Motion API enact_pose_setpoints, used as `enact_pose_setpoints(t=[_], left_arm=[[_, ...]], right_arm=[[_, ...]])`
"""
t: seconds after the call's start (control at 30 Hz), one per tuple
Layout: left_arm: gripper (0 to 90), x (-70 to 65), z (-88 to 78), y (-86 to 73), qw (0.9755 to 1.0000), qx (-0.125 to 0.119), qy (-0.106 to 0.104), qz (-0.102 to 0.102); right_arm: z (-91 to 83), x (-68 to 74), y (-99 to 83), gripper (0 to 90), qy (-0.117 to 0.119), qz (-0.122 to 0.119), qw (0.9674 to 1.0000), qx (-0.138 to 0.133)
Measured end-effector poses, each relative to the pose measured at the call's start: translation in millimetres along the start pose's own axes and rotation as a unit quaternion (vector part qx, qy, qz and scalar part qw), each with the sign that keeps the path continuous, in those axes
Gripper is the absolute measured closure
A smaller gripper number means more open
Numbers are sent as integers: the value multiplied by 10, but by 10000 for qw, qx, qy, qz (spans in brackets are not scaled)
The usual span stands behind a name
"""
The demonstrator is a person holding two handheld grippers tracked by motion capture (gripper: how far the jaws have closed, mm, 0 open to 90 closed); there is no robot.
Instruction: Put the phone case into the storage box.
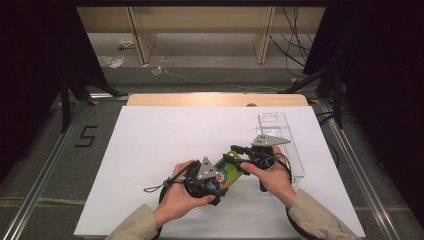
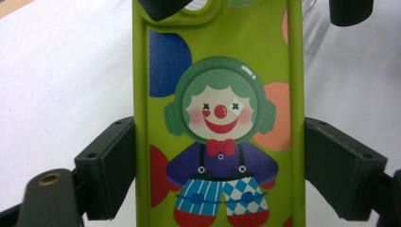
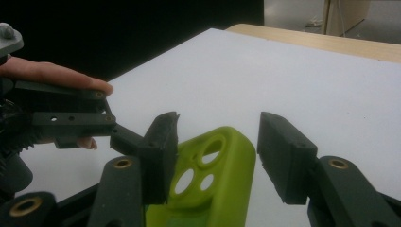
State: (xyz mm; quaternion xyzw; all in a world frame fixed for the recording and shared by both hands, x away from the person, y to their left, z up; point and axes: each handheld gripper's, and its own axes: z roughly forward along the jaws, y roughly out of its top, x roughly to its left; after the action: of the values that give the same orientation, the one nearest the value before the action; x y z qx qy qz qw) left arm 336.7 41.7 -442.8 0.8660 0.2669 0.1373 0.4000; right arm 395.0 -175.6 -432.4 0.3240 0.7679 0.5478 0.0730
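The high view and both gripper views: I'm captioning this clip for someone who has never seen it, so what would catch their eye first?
First, the lime-green rubbery phone case printed with a clown, clamped by its long edges in the left gripper above the white table cover. Next, the right gripper straddling the case's camera-hole end, its pads apart from it on the side that shows. Beyond it lies a clear plastic box at the table's right.
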Motion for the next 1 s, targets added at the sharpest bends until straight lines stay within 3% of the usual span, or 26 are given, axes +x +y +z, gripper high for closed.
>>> enact_pose_setpoints(t=[1.0], left_arm=[[164, -2, 20, -8, 10000, 52, 10, 40]], right_arm=[[-20, -53, 7, 658, 203, 258, 9995, 33]])
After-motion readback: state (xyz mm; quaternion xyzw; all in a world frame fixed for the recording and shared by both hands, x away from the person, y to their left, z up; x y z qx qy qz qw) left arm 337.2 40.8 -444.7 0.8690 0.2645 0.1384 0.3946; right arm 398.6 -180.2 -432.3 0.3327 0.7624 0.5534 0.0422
